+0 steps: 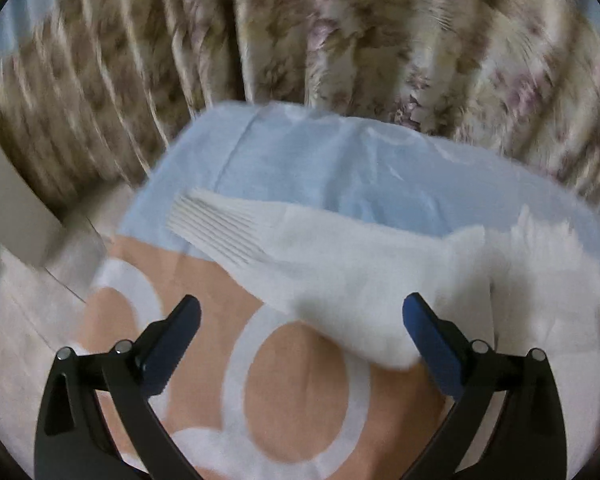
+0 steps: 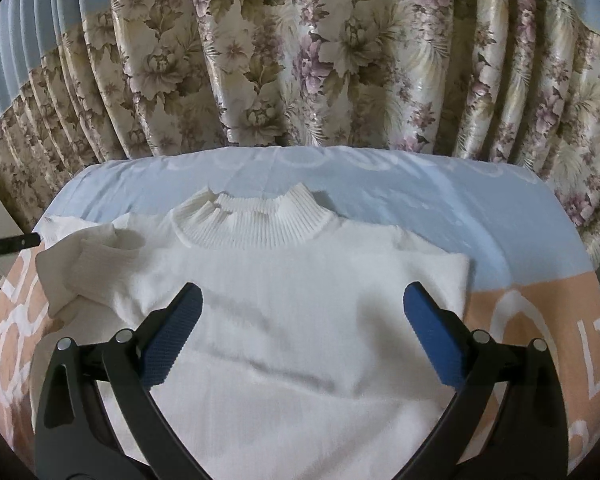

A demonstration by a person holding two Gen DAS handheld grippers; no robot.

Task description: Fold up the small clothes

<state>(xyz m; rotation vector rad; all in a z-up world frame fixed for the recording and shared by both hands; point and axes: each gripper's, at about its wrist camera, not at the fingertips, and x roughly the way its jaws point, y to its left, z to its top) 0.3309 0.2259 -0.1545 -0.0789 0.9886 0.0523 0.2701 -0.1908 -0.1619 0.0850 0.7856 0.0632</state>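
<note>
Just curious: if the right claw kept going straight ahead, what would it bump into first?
Probably the white sweater: the open right claw points over its chest toward the ribbed collar. Its height above the cloth is unclear.

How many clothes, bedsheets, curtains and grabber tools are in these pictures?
White sweater: 1
Bedsheet, blue and orange with white rings: 1
Flowery curtain: 1
Grippers, both with fingers open and holding nothing: 2 (left gripper, right gripper)
Total: 5

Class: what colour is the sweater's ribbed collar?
White, like the rest of the sweater; the ribbed collar shows best in the right wrist view.
</note>
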